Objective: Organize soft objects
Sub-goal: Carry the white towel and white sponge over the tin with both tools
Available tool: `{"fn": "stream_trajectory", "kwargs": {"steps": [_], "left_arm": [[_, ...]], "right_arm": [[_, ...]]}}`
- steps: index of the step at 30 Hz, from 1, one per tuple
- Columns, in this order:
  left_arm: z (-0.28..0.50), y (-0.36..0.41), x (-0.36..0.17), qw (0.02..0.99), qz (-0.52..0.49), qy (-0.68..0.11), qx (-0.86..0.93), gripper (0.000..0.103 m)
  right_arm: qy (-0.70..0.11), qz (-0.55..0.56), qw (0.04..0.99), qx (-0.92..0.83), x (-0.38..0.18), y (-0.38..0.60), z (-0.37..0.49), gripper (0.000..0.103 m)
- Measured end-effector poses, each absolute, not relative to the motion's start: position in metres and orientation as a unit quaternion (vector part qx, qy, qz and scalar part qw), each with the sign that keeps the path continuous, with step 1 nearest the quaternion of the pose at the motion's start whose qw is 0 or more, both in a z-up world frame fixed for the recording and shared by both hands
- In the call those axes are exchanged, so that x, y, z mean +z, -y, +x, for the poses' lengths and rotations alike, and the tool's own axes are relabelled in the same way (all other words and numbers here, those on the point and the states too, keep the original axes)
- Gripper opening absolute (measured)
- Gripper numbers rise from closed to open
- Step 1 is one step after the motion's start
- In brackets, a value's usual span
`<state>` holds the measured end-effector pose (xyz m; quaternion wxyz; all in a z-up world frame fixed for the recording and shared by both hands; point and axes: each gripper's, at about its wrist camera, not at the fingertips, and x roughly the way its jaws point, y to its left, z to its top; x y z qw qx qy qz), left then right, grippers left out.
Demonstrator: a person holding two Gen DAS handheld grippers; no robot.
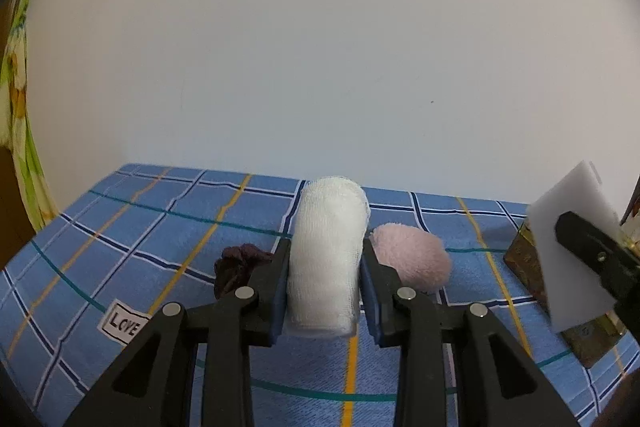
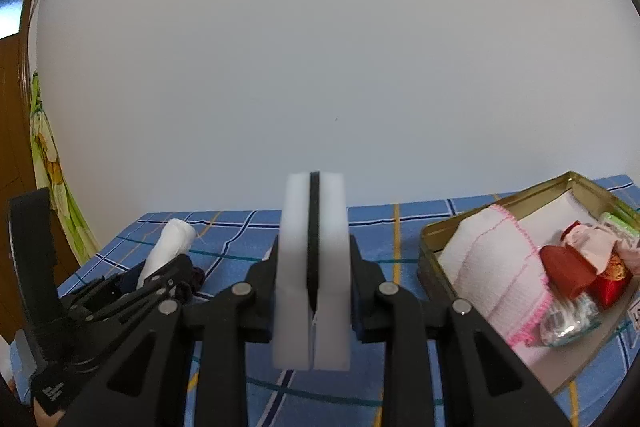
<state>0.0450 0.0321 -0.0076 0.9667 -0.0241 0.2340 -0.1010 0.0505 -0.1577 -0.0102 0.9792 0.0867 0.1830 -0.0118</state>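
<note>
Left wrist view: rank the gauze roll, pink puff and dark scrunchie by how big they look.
1. Gauze roll, clamped in the left gripper, so nearest the camera; its lead is partly nearness.
2. Pink puff, on the cloth behind.
3. Dark scrunchie, partly hidden by a finger, so unsure.

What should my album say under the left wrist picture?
Left gripper squeezing a white gauze roll above the blue checked cloth.

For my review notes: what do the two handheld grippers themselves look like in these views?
Both look alike: the left gripper and the right gripper are matte black plastic linkages with triangular cut-outs, round silver pivot pins and blue pads inside the fingers. Seen from the right wrist view, the left gripper's black body carries small white print, too blurred to read. No cables or sleeves show.
</note>
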Motion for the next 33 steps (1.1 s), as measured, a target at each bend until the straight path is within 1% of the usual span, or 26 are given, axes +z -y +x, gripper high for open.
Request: {"fn": "stream_trajectory", "kwargs": {"steps": [12,33], "left_arm": [[0.027,-0.022,-0.003,0.975,-0.001,-0.208,-0.077,0.034],[0.007,0.003,-0.005,0.970,-0.015,-0.218,-0.107,0.034]], "right_arm": [[-0.164,0.065,0.984,-0.026,-0.005,0.162,0.028,0.026],[-0.144,0.050,0.988,-0.038,0.014,0.156,-0.017,0.027]]}}
